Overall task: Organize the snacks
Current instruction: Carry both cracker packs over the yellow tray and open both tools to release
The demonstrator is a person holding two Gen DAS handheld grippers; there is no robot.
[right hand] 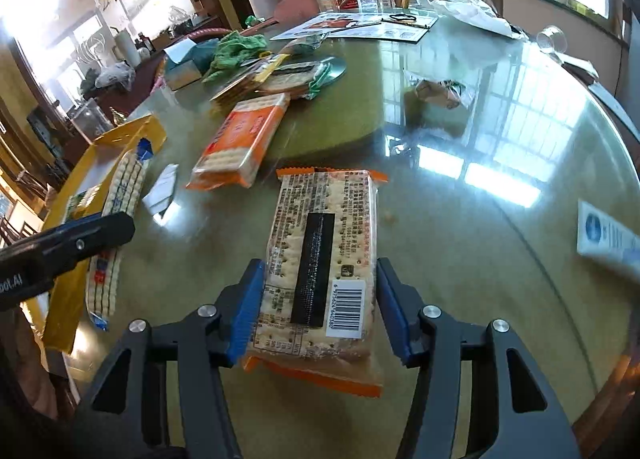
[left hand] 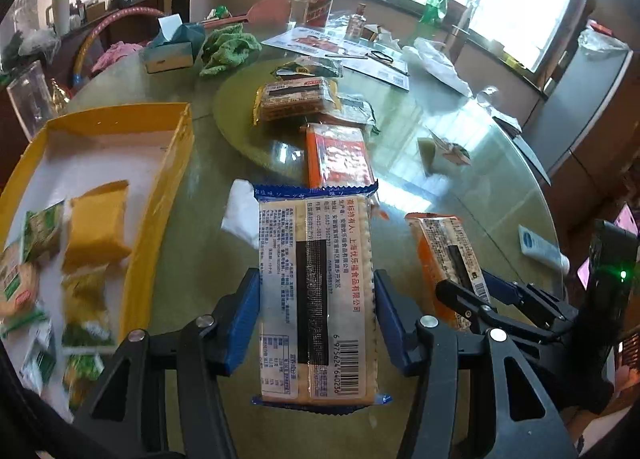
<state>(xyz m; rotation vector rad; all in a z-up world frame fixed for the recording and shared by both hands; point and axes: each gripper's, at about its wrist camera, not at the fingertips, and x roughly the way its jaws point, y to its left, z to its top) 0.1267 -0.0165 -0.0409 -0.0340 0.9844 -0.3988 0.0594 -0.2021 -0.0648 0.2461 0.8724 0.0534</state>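
The left tongs (left hand: 316,323) grip a blue cracker pack (left hand: 316,295) beside the yellow box (left hand: 168,187), which holds small snack packets (left hand: 96,227), somewhat blurred. The right tongs (right hand: 316,311) pinch an orange cracker pack (right hand: 324,267) over the table (right hand: 480,259).

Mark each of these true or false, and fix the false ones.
1. The left gripper holds a blue-edged cracker pack. True.
2. The yellow box is empty. False: small snack packets already lie in it.
3. The right gripper has an orange-edged cracker pack between its fingers. True.
4. A second orange pack lies on the table beyond it. True.
5. The green cloth lies inside the yellow box. False: it lies on the table at the far side, next to a tissue box.
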